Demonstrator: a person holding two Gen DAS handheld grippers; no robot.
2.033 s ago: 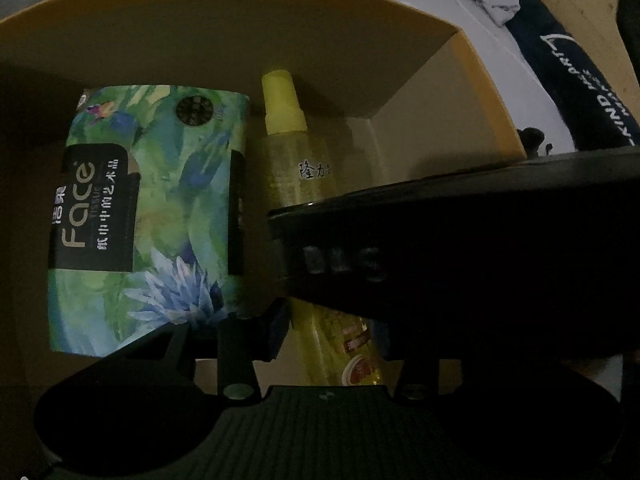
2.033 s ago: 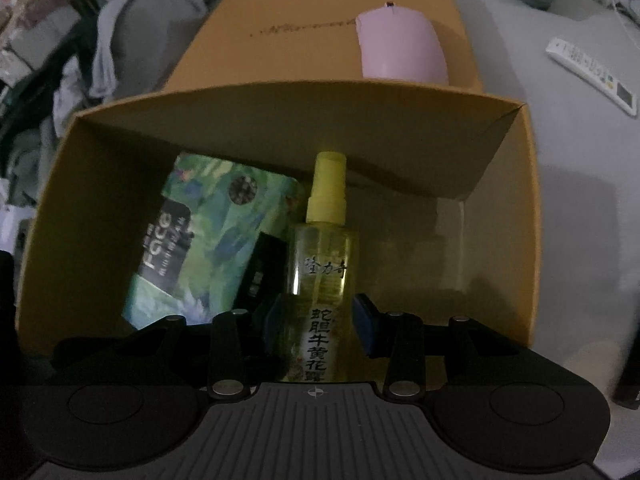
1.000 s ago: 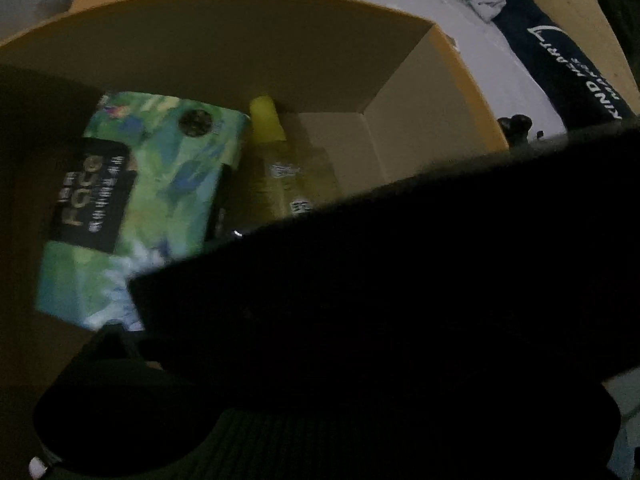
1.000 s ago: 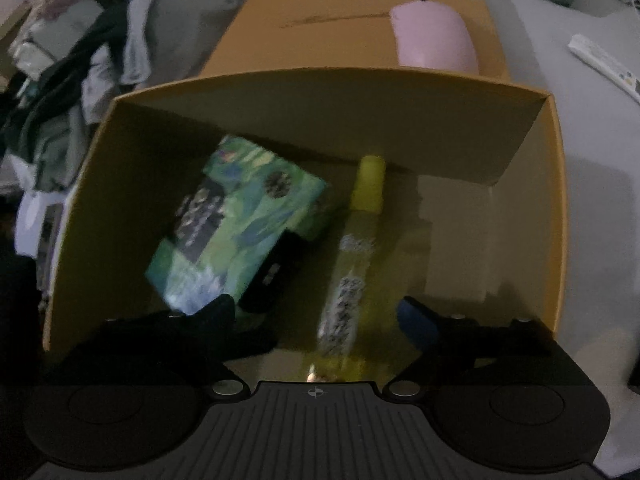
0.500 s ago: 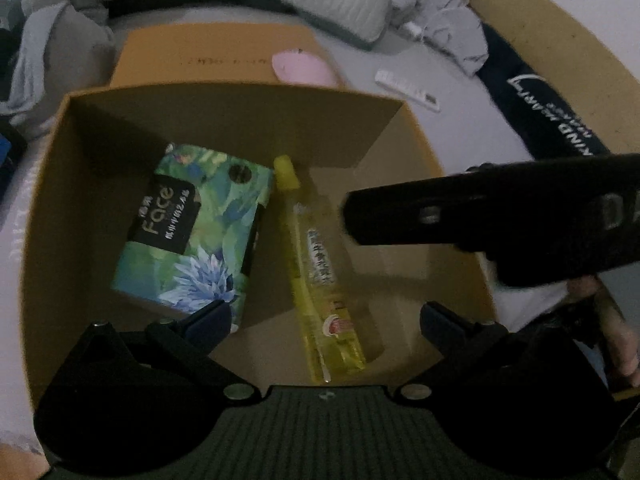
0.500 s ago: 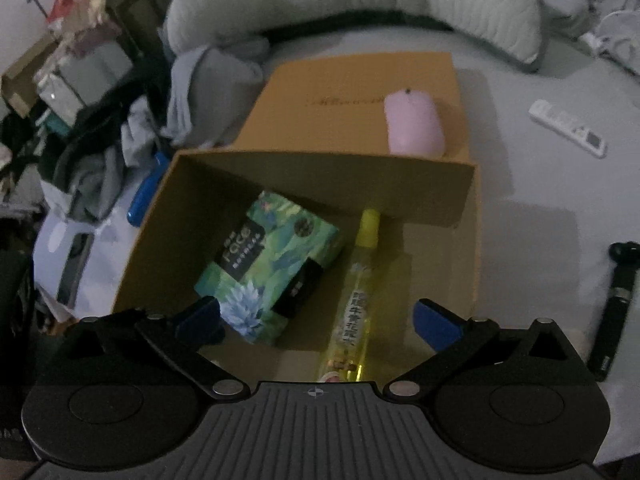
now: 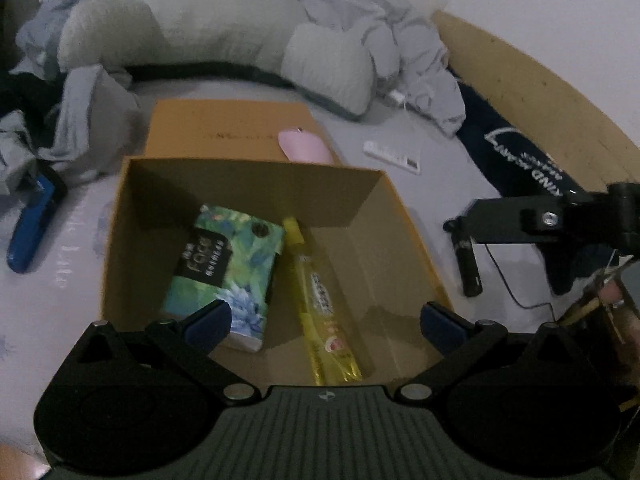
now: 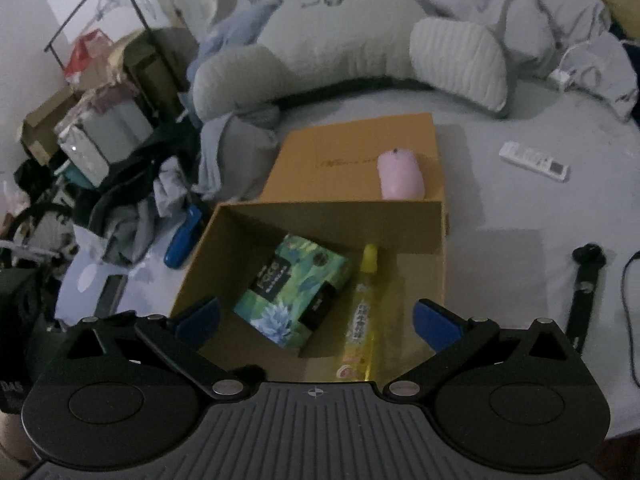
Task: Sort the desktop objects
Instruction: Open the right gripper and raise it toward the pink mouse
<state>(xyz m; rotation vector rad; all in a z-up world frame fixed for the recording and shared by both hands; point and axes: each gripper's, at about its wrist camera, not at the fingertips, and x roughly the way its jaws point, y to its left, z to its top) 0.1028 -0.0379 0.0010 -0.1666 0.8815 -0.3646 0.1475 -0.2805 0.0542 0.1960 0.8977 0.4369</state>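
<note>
Jaws on both our left gripper (image 7: 325,322) and right gripper (image 8: 316,318) stand wide apart and empty above the open tan cardboard box (image 8: 443,264), where the green floral tissue pack (image 8: 294,294) and slim yellow spray bottle (image 8: 362,312) already lie side by side. Among what lies outside, the pink oval computer mouse (image 8: 400,175) rests on the box's flat lid straight ahead, long axis pointing away from us. We judge the right gripper nearer the black stick-shaped object (image 8: 585,292) lying lengthwise to its right.

We get dim, bluish, noisy frames in both views. Cardboard box (image 7: 416,248) interior falls in heavy shadow. Fisheye bends and darkens the edges. Pillow (image 8: 360,40) and far clutter look soft, slightly blurred. No glare.
</note>
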